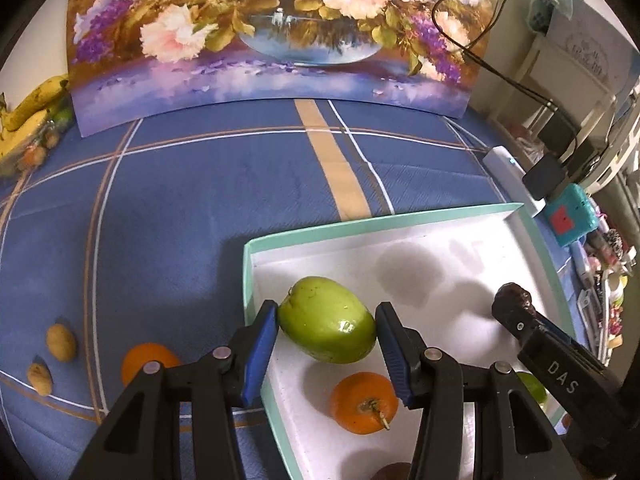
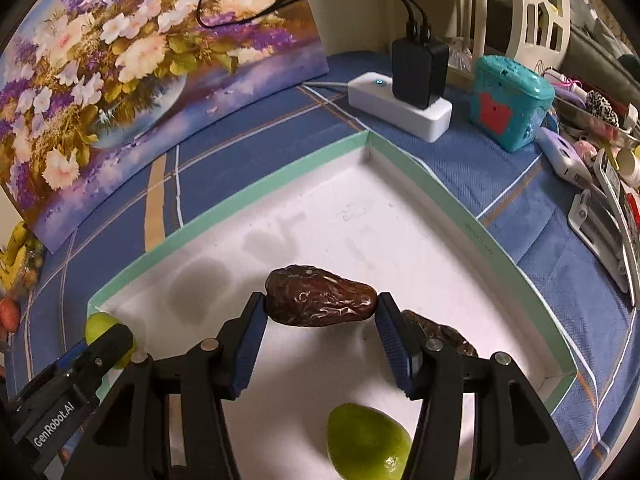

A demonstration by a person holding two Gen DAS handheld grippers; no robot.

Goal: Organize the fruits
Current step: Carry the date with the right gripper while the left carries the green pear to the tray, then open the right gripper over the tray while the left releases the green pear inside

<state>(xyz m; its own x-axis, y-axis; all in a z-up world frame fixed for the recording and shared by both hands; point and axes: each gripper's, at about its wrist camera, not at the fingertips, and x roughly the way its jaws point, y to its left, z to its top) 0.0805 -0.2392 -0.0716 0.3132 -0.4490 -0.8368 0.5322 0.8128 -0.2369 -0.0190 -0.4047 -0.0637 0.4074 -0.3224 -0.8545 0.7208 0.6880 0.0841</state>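
Green fruit: I saw it clamped between the pads of the left gripper, at lower centre of the left wrist view, over the near-left corner of the box.
Its long axis: it ran from one pad to the other, stem end tilted to the upper left; I judged the release must go straight down.
Date: the right gripper held it by its two ends, long axis across the jaws, at centre of the right wrist view, above the white box floor.
Nearer hand: each hand carried its own fruit; I judged the left was closer to the box wall.
Already inside: an orange, a lime, a second date.
Outside: another orange and two small tan fruits on the blue cloth, lower left.
Hard to tell: whether either held fruit touched the floor; the second date was half hidden behind a finger.
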